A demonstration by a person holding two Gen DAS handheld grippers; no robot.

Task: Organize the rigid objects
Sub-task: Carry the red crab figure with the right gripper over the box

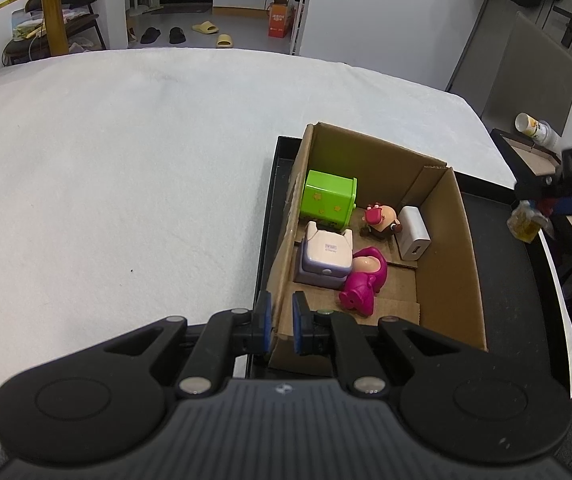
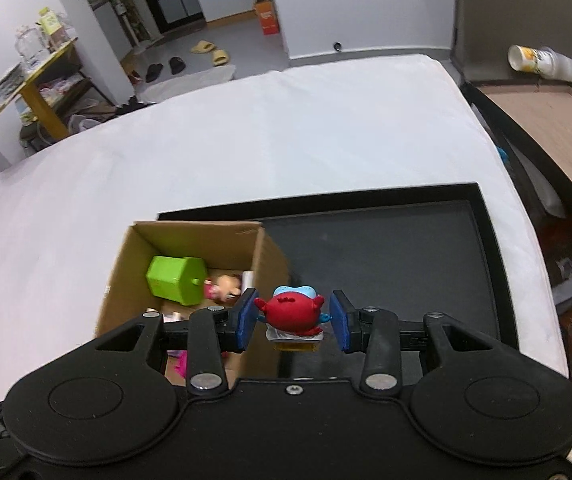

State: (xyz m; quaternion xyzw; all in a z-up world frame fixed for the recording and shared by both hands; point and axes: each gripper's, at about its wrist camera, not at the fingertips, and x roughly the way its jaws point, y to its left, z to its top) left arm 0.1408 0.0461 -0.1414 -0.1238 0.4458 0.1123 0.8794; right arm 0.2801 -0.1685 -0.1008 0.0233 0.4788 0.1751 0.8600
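The left hand-held gripper [image 1: 282, 322] has its blue pads pressed on the near left wall of the cardboard box [image 1: 451, 240], one pad outside and one inside. This grip seems meant to keep the light box from sliding on the black tray [image 1: 525, 280] while things are dropped in.

The right hand-held gripper [image 2: 293, 320] is spread wide, and the red crab figure [image 2: 290, 314] sits between its pads on a small yellowish base. A gap shows on both sides, so the pads do not seem to pinch it. Whether the figure rests on the tray floor or hangs cannot be told from the right wrist view. It is just to the right of the box, outside it.

Inside the box, the green cube toy [image 1: 327, 202] stands at the far left, with the pale purple box [image 1: 325, 258] nearer on the same side. The magenta figure [image 1: 363, 280] lies on its side against the purple box. The small brown-haired doll [image 1: 381, 220] and the white charger [image 1: 413, 232] are toward the far right. These things are already gathered, so the crab is probably the piece in hand now.

The tray lies on a surface under a white cloth [image 1: 126, 160]; whether this is a table or a bed cannot be told.
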